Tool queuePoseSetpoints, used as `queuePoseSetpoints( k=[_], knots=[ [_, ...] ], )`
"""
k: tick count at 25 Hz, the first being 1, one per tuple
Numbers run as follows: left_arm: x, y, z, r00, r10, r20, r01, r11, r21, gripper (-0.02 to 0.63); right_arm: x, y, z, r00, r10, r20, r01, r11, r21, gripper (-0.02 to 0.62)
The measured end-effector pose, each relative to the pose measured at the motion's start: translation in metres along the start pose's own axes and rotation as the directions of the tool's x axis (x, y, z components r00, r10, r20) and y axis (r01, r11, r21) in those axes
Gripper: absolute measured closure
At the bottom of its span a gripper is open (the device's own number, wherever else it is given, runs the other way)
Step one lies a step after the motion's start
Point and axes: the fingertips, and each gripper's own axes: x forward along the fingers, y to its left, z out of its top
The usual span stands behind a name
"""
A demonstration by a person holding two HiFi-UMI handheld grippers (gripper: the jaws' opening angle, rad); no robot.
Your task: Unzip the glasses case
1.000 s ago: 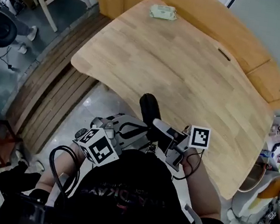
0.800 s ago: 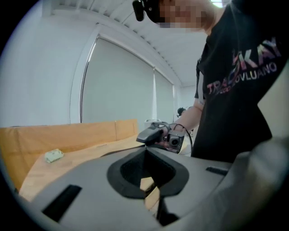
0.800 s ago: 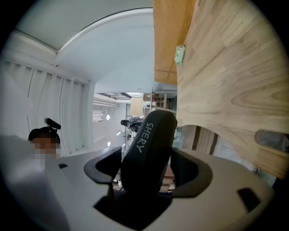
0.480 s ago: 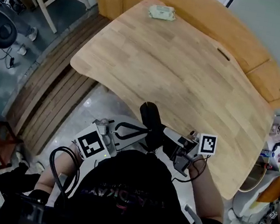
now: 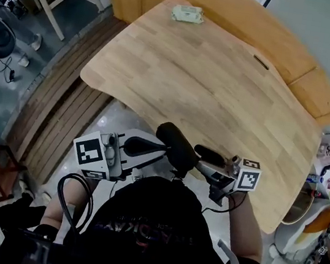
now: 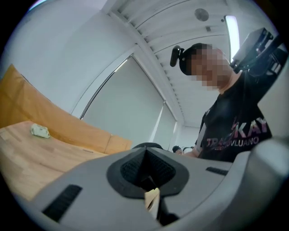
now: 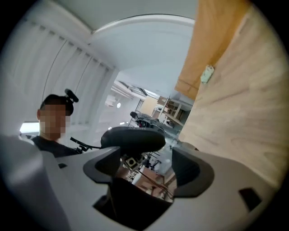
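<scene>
The black glasses case (image 5: 176,146) hangs in the air off the table's near edge, in front of the person's chest. My left gripper (image 5: 160,148) meets it from the left, jaws shut. In the left gripper view a small tan tab (image 6: 151,199) is pinched between the shut jaws, and the case's dark dome (image 6: 146,145) shows just beyond. My right gripper (image 5: 202,155) is at the case's right end. Its jaws have just been opening and stand wide. In the right gripper view the case (image 7: 133,137) lies across the tips (image 7: 149,163), with no pad pressing on it.
The wooden table (image 5: 221,87) stretches ahead, with a pale green packet (image 5: 188,14) at its far corner. Left of the table are a slatted wooden platform (image 5: 63,106) and the grey floor. Cluttered gear stands at the right edge (image 5: 324,184).
The left gripper has risen and rolled, its marker cube swinging out to the left. The case has tipped over toward the left. The right gripper has shifted right and its jaws have widened.
</scene>
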Motion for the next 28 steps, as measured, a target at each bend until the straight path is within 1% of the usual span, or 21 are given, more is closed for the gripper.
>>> queuePoseSetpoints(
  k=[2, 4, 6, 7, 9, 11, 13, 14, 15, 16, 17, 18, 19, 20, 21, 22, 23, 25, 26, 27, 28],
  knots=[
    [-0.003, 0.003, 0.002, 1.000, 0.009, -0.002, -0.009, 1.000, 0.011, 0.595, -0.006, -0.001, 0.003, 1.000, -0.004, 0.006, 0.004, 1.000, 0.001, 0.238],
    [-0.004, 0.002, 0.006, 1.000, 0.007, -0.004, -0.007, 1.000, 0.029, 0.595, -0.013, -0.001, 0.014, 0.991, 0.062, 0.114, -0.077, 0.989, 0.126, 0.236],
    [-0.003, -0.002, 0.009, 1.000, -0.030, -0.007, 0.030, 0.999, 0.019, 0.595, -0.015, 0.005, 0.029, 0.964, 0.116, 0.240, -0.175, 0.954, 0.241, 0.235],
    [-0.003, -0.005, 0.012, 0.998, -0.061, 0.004, 0.061, 0.998, -0.002, 0.595, -0.013, 0.009, 0.033, 0.953, 0.134, 0.272, -0.209, 0.941, 0.268, 0.232],
    [-0.003, -0.008, 0.023, 0.992, -0.114, 0.047, 0.116, 0.992, -0.047, 0.595, -0.007, 0.017, 0.031, 0.949, 0.163, 0.271, -0.239, 0.930, 0.278, 0.221],
    [-0.006, -0.007, 0.034, 0.986, -0.132, 0.098, 0.140, 0.987, -0.077, 0.595, 0.000, 0.020, 0.021, 0.957, 0.185, 0.225, -0.242, 0.934, 0.261, 0.219],
    [-0.012, -0.005, 0.041, 0.982, -0.129, 0.141, 0.143, 0.985, -0.093, 0.595, 0.005, 0.019, 0.009, 0.976, 0.155, 0.152, -0.184, 0.963, 0.198, 0.219],
    [-0.015, -0.004, 0.044, 0.979, -0.125, 0.161, 0.142, 0.985, -0.101, 0.595, 0.008, 0.017, 0.005, 0.990, 0.095, 0.103, -0.106, 0.988, 0.113, 0.219],
    [-0.018, -0.003, 0.046, 0.977, -0.120, 0.178, 0.141, 0.984, -0.108, 0.595, 0.011, 0.014, 0.003, 0.998, -0.009, 0.056, 0.012, 0.999, -0.048, 0.219],
    [-0.020, -0.002, 0.048, 0.975, -0.115, 0.191, 0.138, 0.984, -0.113, 0.595, 0.014, 0.012, 0.005, 0.988, -0.149, 0.041, 0.155, 0.943, -0.294, 0.219],
    [-0.023, -0.001, 0.049, 0.974, -0.109, 0.201, 0.134, 0.984, -0.115, 0.595, 0.018, 0.014, 0.011, 0.956, -0.278, 0.094, 0.282, 0.778, -0.562, 0.219],
    [-0.024, 0.000, 0.051, 0.973, -0.102, 0.208, 0.129, 0.985, -0.118, 0.595, 0.023, 0.024, 0.022, 0.918, -0.339, 0.207, 0.371, 0.544, -0.752, 0.218],
    [-0.024, 0.002, 0.052, 0.972, -0.095, 0.217, 0.124, 0.985, -0.123, 0.595, 0.029, 0.039, 0.034, 0.885, -0.328, 0.330, 0.439, 0.351, -0.827, 0.218],
    [-0.024, 0.004, 0.053, 0.969, -0.089, 0.228, 0.122, 0.984, -0.132, 0.595, 0.035, 0.053, 0.042, 0.858, -0.299, 0.418, 0.494, 0.258, -0.830, 0.218],
    [-0.023, 0.005, 0.055, 0.966, -0.087, 0.242, 0.125, 0.982, -0.144, 0.595, 0.039, 0.061, 0.043, 0.840, -0.292, 0.458, 0.526, 0.233, -0.818, 0.218],
    [-0.021, 0.006, 0.056, 0.962, -0.089, 0.256, 0.133, 0.979, -0.157, 0.595, 0.042, 0.061, 0.040, 0.833, -0.318, 0.452, 0.528, 0.216, -0.821, 0.215],
    [-0.020, 0.006, 0.056, 0.959, -0.094, 0.268, 0.142, 0.976, -0.167, 0.595, 0.044, 0.056, 0.033, 0.834, -0.374, 0.407, 0.492, 0.167, -0.854, 0.207],
    [-0.017, 0.003, 0.057, 0.954, -0.107, 0.281, 0.161, 0.971, -0.176, 0.595, 0.048, 0.044, 0.024, 0.826, -0.473, 0.307, 0.361, 0.024, -0.932, 0.196],
    [-0.016, 0.001, 0.057, 0.953, -0.117, 0.280, 0.171, 0.969, -0.177, 0.595, 0.050, 0.044, 0.026, 0.828, -0.481, 0.289, 0.319, -0.020, -0.947, 0.193],
    [-0.015, -0.001, 0.057, 0.953, -0.130, 0.274, 0.182, 0.968, -0.175, 0.595, 0.050, 0.045, 0.031, 0.834, -0.478, 0.278, 0.296, -0.039, -0.954, 0.189],
    [-0.014, -0.004, 0.057, 0.953, -0.144, 0.265, 0.194, 0.966, -0.173, 0.595, 0.047, 0.047, 0.035, 0.840, -0.474, 0.263, 0.281, -0.034, -0.959, 0.186]
  ],
)
